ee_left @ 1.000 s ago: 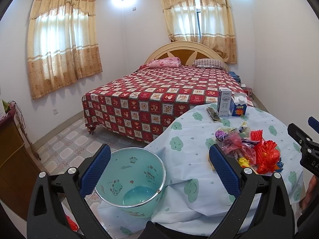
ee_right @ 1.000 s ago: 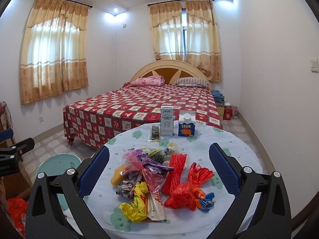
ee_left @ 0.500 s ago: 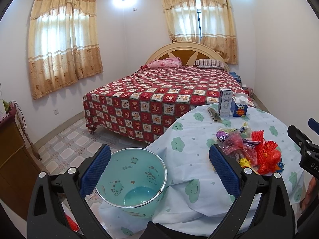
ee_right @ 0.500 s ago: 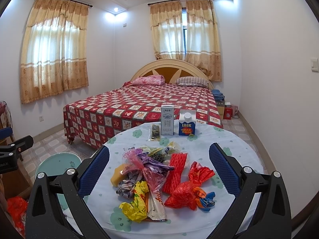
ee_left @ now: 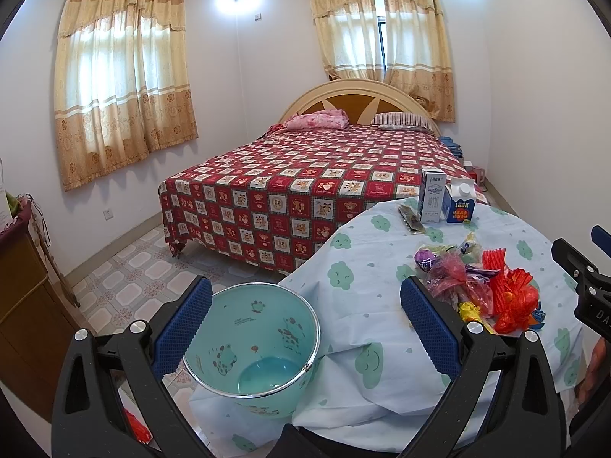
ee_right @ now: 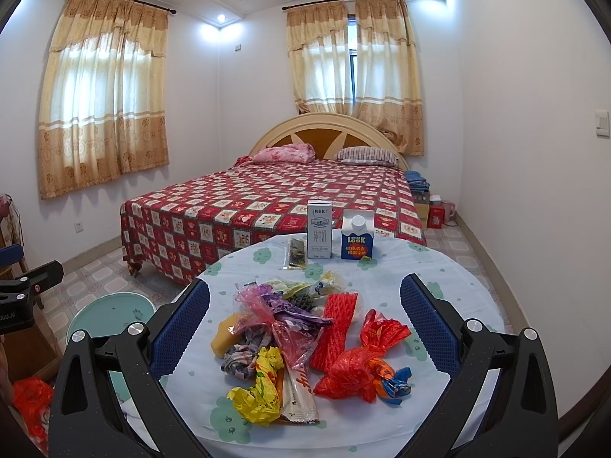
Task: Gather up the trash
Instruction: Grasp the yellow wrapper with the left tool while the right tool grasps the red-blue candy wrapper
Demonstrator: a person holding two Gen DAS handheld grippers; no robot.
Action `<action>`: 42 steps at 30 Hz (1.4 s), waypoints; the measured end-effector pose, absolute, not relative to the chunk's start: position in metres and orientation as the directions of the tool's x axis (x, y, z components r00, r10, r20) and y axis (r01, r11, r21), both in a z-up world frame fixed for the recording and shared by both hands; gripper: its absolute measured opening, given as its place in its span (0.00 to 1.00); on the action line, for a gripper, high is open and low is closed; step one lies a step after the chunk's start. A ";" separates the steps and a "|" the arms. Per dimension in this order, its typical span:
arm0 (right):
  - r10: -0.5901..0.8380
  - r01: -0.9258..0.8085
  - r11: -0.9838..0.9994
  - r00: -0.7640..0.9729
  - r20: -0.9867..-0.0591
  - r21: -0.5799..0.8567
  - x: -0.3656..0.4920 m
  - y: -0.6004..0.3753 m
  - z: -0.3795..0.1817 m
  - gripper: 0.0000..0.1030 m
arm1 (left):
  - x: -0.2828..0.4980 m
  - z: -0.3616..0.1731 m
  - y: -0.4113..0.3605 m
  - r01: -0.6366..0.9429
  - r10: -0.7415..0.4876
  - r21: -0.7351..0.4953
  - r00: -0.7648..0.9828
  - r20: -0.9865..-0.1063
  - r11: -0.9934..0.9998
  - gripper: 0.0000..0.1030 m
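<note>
A pile of crumpled wrappers (ee_right: 305, 339), red, pink, purple and yellow, lies on the round table (ee_right: 450, 297) with a cloud-print cloth. The same pile shows at the right of the left wrist view (ee_left: 481, 290). A teal bin (ee_left: 252, 347) stands on the floor at the table's left edge, also low left in the right wrist view (ee_right: 110, 316). My left gripper (ee_left: 305, 320) is open and empty above the bin and cloth edge. My right gripper (ee_right: 305, 324) is open and empty, its fingers either side of the pile.
A tall white milk carton (ee_right: 320, 234), a short blue carton (ee_right: 358, 238) and a dark flat packet (ee_right: 296, 253) stand at the table's far edge. A bed with a red checked cover (ee_right: 275, 206) lies beyond. A wooden cabinet (ee_left: 23, 290) is at the left.
The left wrist view has shifted slightly; the bin sits a little further right between the fingers. The right gripper has barely moved.
</note>
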State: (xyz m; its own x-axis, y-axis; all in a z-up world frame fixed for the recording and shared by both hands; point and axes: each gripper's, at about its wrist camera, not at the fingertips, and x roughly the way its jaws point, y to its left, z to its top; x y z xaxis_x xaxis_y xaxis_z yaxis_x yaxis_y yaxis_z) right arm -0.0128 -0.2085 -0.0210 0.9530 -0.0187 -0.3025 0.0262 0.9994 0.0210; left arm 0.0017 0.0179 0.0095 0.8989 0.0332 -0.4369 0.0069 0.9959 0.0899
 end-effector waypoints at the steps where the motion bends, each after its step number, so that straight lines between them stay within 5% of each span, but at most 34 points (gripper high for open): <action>1: -0.021 0.028 0.999 0.952 -0.305 0.018 -0.012 -0.209 -0.021 0.95 | 0.002 0.009 0.017 0.006 0.034 0.091 0.899 -0.436 0.996 0.94; 11: -0.164 0.151 0.986 0.926 -0.341 -0.066 -0.016 -0.257 -0.064 0.93 | 0.015 -0.023 0.008 0.003 0.040 0.085 0.865 -0.501 0.996 0.94; 15: -0.217 0.212 0.976 0.892 -0.396 -0.058 -0.021 -0.290 -0.093 0.85 | 0.024 -0.042 -0.018 0.028 0.014 0.066 0.829 -0.558 0.997 0.94; 32: -0.251 0.295 0.955 0.855 -0.453 0.029 -0.018 -0.338 -0.142 0.84 | 0.036 -0.106 -0.136 0.180 -0.067 0.108 0.753 -0.655 0.978 0.92; 35: -0.238 0.292 0.955 0.853 -0.464 0.047 -0.016 -0.343 -0.148 0.84 | 0.043 -0.120 -0.143 0.213 -0.086 0.100 0.717 -0.692 0.972 0.78; 39: -0.218 0.278 0.959 0.855 -0.470 0.060 -0.013 -0.344 -0.152 0.84 | 0.049 -0.129 -0.146 0.267 -0.157 0.036 0.666 -0.729 0.963 0.26; 42: -0.212 0.273 0.960 0.858 -0.468 0.065 -0.013 -0.344 -0.152 0.84 | 0.042 -0.124 -0.149 0.296 -0.183 0.034 0.669 -0.720 0.954 0.20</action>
State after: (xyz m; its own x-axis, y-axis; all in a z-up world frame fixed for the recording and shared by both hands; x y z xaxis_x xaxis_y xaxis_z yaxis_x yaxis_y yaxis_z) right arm -0.0127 -0.3438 -0.1518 0.8578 -0.2121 -0.4683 0.2727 0.9599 0.0647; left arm 0.0425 -0.1488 -0.1244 0.6695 -0.1826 -0.7201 0.2965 0.9545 0.0336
